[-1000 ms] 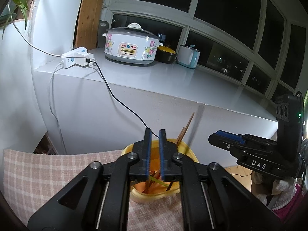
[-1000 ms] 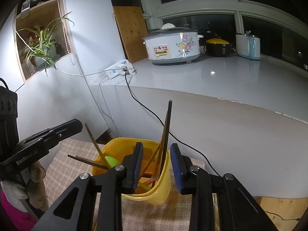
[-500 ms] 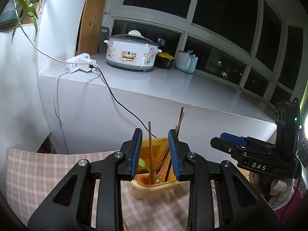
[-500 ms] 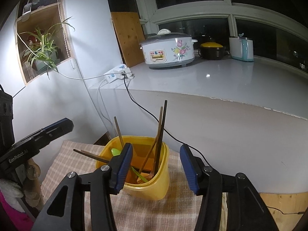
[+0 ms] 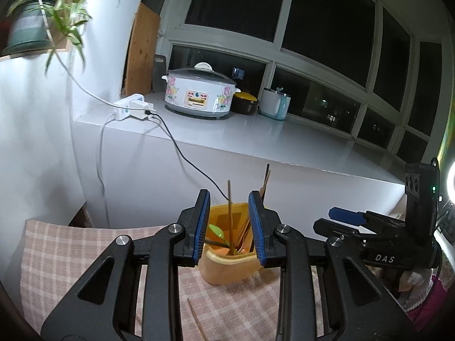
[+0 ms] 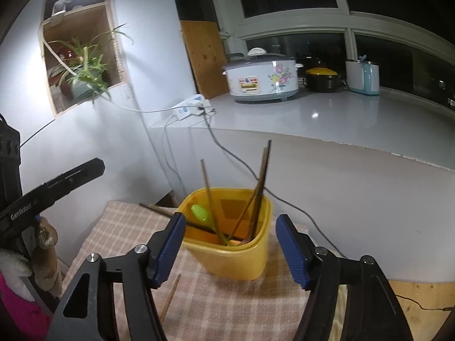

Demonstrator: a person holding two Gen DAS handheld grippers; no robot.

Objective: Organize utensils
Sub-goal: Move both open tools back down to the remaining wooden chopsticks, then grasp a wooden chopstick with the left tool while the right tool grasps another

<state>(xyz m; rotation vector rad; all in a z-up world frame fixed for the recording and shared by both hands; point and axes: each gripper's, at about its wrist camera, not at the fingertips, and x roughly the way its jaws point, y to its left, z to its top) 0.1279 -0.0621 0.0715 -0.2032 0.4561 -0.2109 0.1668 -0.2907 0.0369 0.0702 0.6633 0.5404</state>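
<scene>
**Two grippers held back from a yellow utensil cup**

A yellow cup point(image 6: 236, 251) stands on a checked cloth point(image 6: 227, 307) in front of a white counter point(image 6: 327, 119). Several chopsticks point(image 6: 260, 187) lean in the cup, some upright, one lying across its rim and sticking out to the left. A green spoon point(image 6: 202, 214) rests inside too, its bowl up near the rim. One more chopstick point(image 6: 170, 298) lies flat on the cloth, just in front of the cup.

The right gripper point(image 6: 230, 253) points down toward the cup. Its blue-padded jaws are opening, wide apart, with nothing pinched; the cup shows in the gap but sits beyond the tips, apart from them. The left gripper point(image 5: 229, 227) also faces the cup from the other side. Its jaws are spread a smaller way and grip nothing; the cup and its sticks appear between the pads, farther off.

Each gripper shows at the edge of the other's view, with a bit of pink sleeve point(image 6: 14, 307) below.

On the counter stand a flowered rice cooker point(image 6: 263, 78), a dark pot point(image 6: 322, 79), a pale blue appliance point(image 6: 365, 76) and a white power strip point(image 6: 190, 108). A potted plant point(image 6: 85, 76) sits in a wall niche.
</scene>
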